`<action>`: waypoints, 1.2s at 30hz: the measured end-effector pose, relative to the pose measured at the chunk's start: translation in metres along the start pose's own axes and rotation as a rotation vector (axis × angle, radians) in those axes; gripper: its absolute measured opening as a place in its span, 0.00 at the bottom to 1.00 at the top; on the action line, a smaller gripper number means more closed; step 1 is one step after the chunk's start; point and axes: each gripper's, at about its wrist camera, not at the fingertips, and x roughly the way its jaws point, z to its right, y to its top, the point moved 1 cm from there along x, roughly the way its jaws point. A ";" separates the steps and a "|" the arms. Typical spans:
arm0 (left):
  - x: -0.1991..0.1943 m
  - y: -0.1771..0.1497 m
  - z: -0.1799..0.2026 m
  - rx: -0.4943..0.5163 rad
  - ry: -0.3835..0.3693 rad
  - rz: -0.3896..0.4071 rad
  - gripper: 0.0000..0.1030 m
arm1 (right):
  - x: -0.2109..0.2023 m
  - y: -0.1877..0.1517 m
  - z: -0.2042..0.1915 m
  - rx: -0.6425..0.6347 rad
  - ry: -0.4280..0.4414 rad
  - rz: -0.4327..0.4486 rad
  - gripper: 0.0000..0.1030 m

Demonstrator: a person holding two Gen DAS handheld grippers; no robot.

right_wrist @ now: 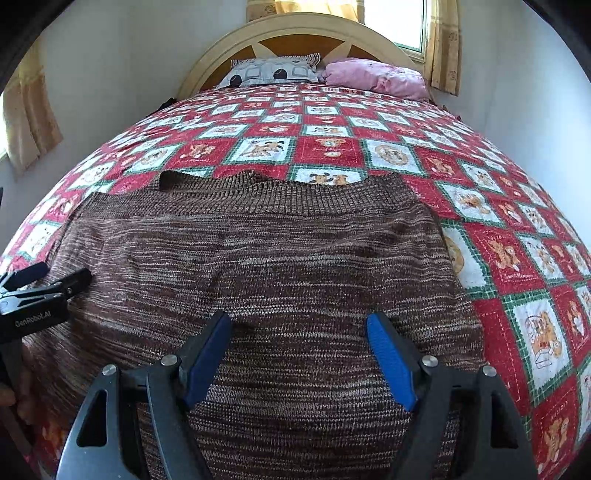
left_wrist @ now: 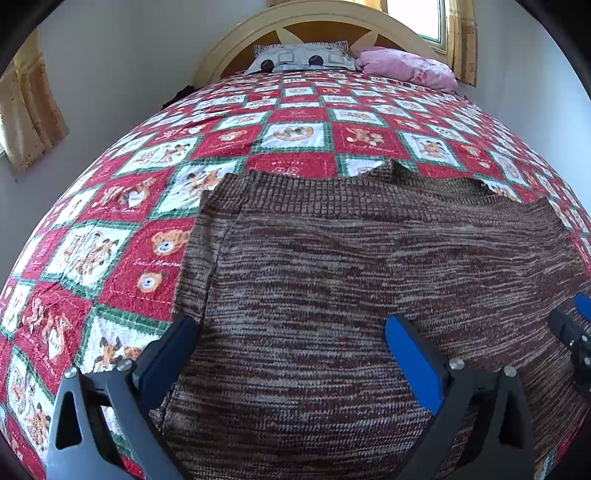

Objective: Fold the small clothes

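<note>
A brown marled knit sweater (left_wrist: 351,280) lies flat on the bed, its ribbed band at the far edge; it also fills the middle of the right wrist view (right_wrist: 266,266). My left gripper (left_wrist: 291,328) is open and empty, just above the sweater's near left part, its left finger at the sweater's left edge. My right gripper (right_wrist: 299,328) is open and empty above the sweater's near right part. The right gripper shows at the right edge of the left wrist view (left_wrist: 576,332), and the left gripper at the left edge of the right wrist view (right_wrist: 40,284).
The bed is covered by a red, white and green patchwork quilt with teddy bears (left_wrist: 122,254). A patterned pillow (left_wrist: 303,57) and a pink pillow (left_wrist: 406,66) lie at the cream headboard (right_wrist: 295,29). Walls and curtains stand on both sides.
</note>
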 end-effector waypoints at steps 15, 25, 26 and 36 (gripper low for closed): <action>-0.087 -0.067 -0.040 -0.179 -0.014 0.084 1.00 | -0.001 0.001 0.015 0.064 0.085 0.031 0.75; -0.063 -0.076 -0.051 -0.325 -0.073 0.007 0.86 | -0.002 0.001 0.021 0.096 0.126 0.044 0.75; -0.062 -0.075 -0.053 -0.344 -0.079 0.002 0.85 | -0.002 0.001 0.021 0.096 0.125 0.044 0.75; -0.089 -0.102 -0.078 -0.580 -0.195 -0.004 0.47 | -0.002 0.001 0.021 0.097 0.126 0.044 0.75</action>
